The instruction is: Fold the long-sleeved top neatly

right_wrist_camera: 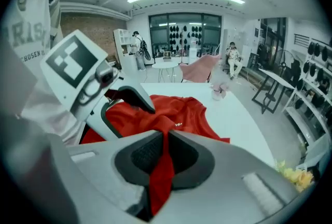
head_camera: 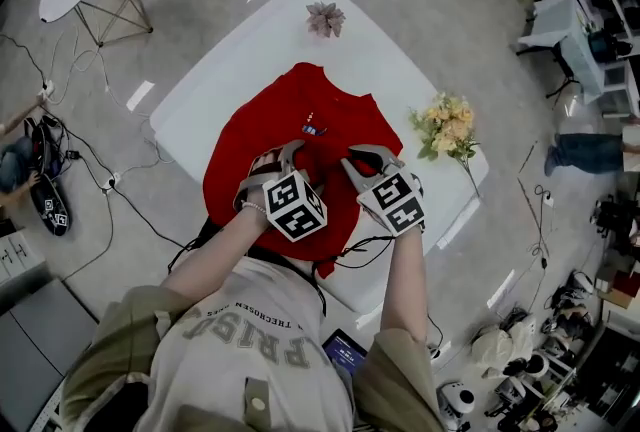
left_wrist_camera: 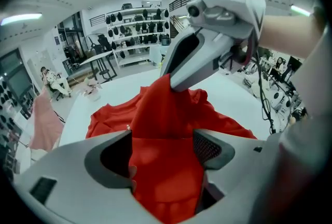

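Surface: white rectangular tabletop (head_camera: 225, 70), set cornerwise to you in a bright workshop room with grey floor all round. A pale pink flower ornament (head_camera: 325, 18) sits near its far corner and a yellow flower bunch (head_camera: 447, 128) near its right edge, both apart from the cloth.
Garment: the red long-sleeved cloth top (head_camera: 320, 100) lies in the middle of the tabletop. It is rumpled, and its near part runs to the table's near edge under your hands. A small neck label (head_camera: 313, 128) shows on it.
Right gripper: your right gripper (right_wrist_camera: 163, 140) has its pads pinched together on a thin ridge of the red cloth, which rises from the table into the grip like a tent.
Left gripper: your left gripper (left_wrist_camera: 163, 141) has its jaws standing wide with red cloth filling the gap between them. The pads do not look pressed on it.
Done so far: very little, as I judge it. You have one pinch taken, and no flat fold, tucked sleeve or straight edge shows.
Left to do: you would need a second hold, then to spread the top flat, bring the sleeves in and fold the body over. That is nearly the whole task.
Unclear: you cannot make out where the sleeves lie in the bunched cloth.
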Available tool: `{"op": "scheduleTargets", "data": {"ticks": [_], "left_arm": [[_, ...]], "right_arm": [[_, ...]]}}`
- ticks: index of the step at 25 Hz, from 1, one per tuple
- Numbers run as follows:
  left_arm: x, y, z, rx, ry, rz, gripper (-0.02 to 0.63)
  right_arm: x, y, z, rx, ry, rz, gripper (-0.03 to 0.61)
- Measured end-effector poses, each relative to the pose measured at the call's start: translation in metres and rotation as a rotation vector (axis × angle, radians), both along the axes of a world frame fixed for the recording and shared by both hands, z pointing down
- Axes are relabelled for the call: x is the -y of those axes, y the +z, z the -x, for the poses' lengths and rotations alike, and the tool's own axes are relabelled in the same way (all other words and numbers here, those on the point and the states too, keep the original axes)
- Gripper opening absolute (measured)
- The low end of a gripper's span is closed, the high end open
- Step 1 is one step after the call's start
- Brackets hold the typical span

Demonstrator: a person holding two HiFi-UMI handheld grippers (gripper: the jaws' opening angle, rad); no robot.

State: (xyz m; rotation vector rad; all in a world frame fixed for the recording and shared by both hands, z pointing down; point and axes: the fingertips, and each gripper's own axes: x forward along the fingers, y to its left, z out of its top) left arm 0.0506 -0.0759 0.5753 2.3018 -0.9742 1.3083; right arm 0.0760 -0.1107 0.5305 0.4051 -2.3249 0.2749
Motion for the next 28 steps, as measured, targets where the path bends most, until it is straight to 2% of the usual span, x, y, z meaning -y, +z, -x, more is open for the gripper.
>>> {"op": "scheduleTargets", "data": {"ticks": [4, 9, 11, 15, 16, 21, 26, 28], "left_arm": [[0.017, 0.002, -0.013, 0.003, -0.080, -0.054, 0.370], [0.022, 0.006, -0.026, -0.033, -0.126, -0.066, 0.363], [0.023, 0.001, -0.029, -0.047, -0.126, -0.091, 0.303], [0.019, -0.019, -0.022, -0.044, -0.076, -0.169, 0.092], [0.016, -0.025, -0.015, -0.033, -0.052, -0.186, 0.081], [-0.019, -0.048, 0.053, 0.073, 0.097, -0.193, 0.071], [-0.059, -0.039, 0.127, 0.309, 0.234, -0.167, 0.072], [-0.074, -0.021, 0.145, 0.362, 0.273, -0.145, 0.072]], "right_arm": [[0.006, -0.026, -0.006, 0.072, 0.037, -0.022, 0.026], [0.000, -0.047, -0.012, 0.113, 0.037, -0.025, 0.026], [-0.002, -0.053, -0.014, 0.119, 0.033, -0.028, 0.026], [-0.006, -0.065, -0.012, 0.116, 0.032, -0.057, 0.026], [-0.008, -0.067, -0.011, 0.100, 0.028, -0.074, 0.026], [-0.035, -0.062, 0.018, 0.016, -0.036, -0.106, 0.026], [-0.081, -0.020, 0.073, -0.032, -0.078, -0.074, 0.026], [-0.095, 0.002, 0.090, -0.062, -0.072, -0.063, 0.026]]}}
